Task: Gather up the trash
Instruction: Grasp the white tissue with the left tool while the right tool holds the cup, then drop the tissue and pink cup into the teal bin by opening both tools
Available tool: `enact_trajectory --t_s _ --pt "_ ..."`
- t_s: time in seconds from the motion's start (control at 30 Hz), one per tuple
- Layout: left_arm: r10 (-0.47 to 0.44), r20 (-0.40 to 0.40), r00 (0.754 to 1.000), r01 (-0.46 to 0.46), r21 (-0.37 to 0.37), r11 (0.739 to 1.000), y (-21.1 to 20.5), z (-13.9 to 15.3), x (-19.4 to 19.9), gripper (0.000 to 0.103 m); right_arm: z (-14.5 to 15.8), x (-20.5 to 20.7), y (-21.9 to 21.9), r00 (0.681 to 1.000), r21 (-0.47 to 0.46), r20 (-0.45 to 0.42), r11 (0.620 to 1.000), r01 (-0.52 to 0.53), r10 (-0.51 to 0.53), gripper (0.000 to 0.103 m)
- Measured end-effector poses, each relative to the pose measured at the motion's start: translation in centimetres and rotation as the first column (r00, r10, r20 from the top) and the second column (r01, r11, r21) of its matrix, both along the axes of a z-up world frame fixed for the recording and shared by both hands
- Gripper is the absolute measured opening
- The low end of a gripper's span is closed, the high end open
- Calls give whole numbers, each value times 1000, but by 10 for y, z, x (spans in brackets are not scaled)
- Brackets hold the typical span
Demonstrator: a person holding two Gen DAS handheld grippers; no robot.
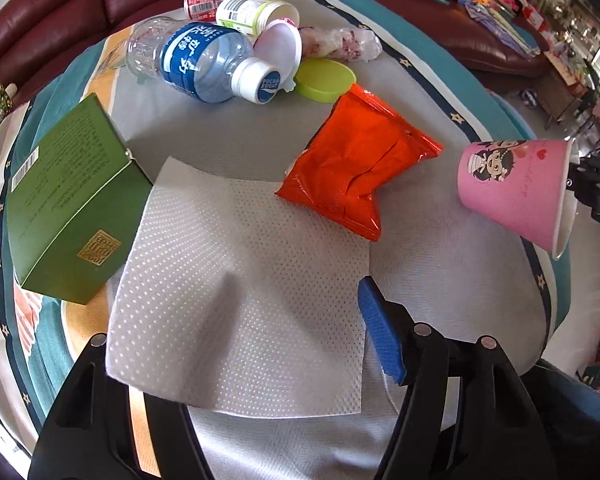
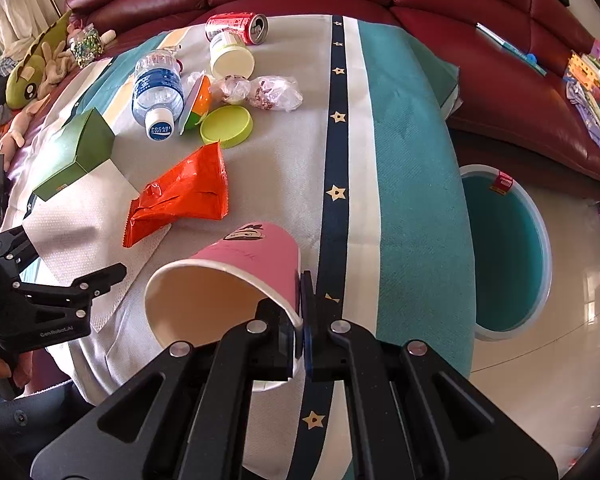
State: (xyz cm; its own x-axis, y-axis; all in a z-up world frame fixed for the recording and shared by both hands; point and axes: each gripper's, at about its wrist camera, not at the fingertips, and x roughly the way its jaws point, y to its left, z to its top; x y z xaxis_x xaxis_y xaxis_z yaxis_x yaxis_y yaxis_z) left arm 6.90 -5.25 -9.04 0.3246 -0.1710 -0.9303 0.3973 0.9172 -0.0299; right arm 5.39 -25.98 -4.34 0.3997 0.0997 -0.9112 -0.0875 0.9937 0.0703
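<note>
- One item is in hand so far: the pink paper cup (image 2: 236, 276), pinched at its rim wall by the right gripper (image 2: 300, 336), lifted off the table (image 2: 412, 184) near its right edge; a teal bin (image 2: 504, 248) waits on the floor beyond that edge, and the cup is not yet in it
- The left gripper (image 1: 236, 344) hangs jaws spread over the white napkin (image 1: 236, 264) at the near edge, its pads not pressing anything; my guess is that the napkin goes next
- Much is left on the cloth: the orange wrapper (image 1: 360, 164) overlapping the napkin's far corner; the green box (image 1: 72, 196) toward the left edge; the water bottle (image 1: 200, 64), green lid (image 1: 326, 80), red can (image 2: 236, 26), white tub (image 2: 230, 56) and crumpled plastic wrap (image 2: 260, 90) toward the far edge
</note>
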Motion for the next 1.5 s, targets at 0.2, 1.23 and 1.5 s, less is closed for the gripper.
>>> enact_trajectory --t_s 0.2,1.23,1.5 --pt "11 59 998 -12 12 1000 -6 -5 -10 35 -2 -1 -8 1000 1 -7 1000 12 -12 4" --pt "-190 192 963 224 -172 959 -128 112 -11 4 68 -18 -135 960 15 179 976 216 -215 3" --pt "-319 141 937 338 -137 931 -224 83 14 4 39 -9 -209 940 4 123 948 320 -318 3"
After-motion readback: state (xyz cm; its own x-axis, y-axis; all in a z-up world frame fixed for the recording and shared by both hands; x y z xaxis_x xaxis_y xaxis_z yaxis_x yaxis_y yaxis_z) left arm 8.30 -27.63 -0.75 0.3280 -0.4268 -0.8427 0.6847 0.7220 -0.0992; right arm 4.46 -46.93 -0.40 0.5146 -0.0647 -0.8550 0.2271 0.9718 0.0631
